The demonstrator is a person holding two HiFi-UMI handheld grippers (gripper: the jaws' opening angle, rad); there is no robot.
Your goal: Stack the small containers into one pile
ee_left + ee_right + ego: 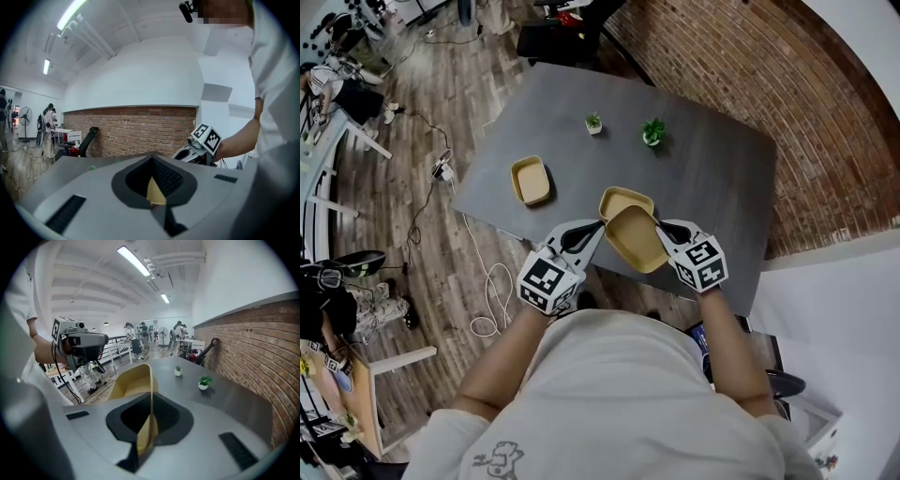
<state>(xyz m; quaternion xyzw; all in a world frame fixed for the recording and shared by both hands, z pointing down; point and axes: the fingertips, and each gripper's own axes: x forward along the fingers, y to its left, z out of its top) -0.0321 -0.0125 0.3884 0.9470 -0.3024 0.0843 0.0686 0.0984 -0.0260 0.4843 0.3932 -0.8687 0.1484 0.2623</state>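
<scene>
head view: both claws on one tan container, the held container (635, 239), at the near edge of the grey table (722, 178)

left claw (596, 229): jaws closed on the container's left rim; in the left gripper view a thin tan sliver of wall sits pinched between the pads

right claw (664, 229): jaws clamped on the opposite rim; in the right gripper view the wall runs edge-on straight up between them, with the open inside of the tub to its left

the held container is tilted, open side up, and spans the gap between my two claws

second container (623, 199): flat on the table just beyond the held one, open side up. the held one's far edge overlaps its near edge from above; i cannot tell whether they touch

third container (531, 180): alone on the table's left part, well apart from the other two, open side up

two small potted plants (653, 133) stand farther back on the table, near each other

brick wall (741, 56) along the table's right side; wooden floor (422, 234) on the left with a white cable (492, 291) looped on it
</scene>
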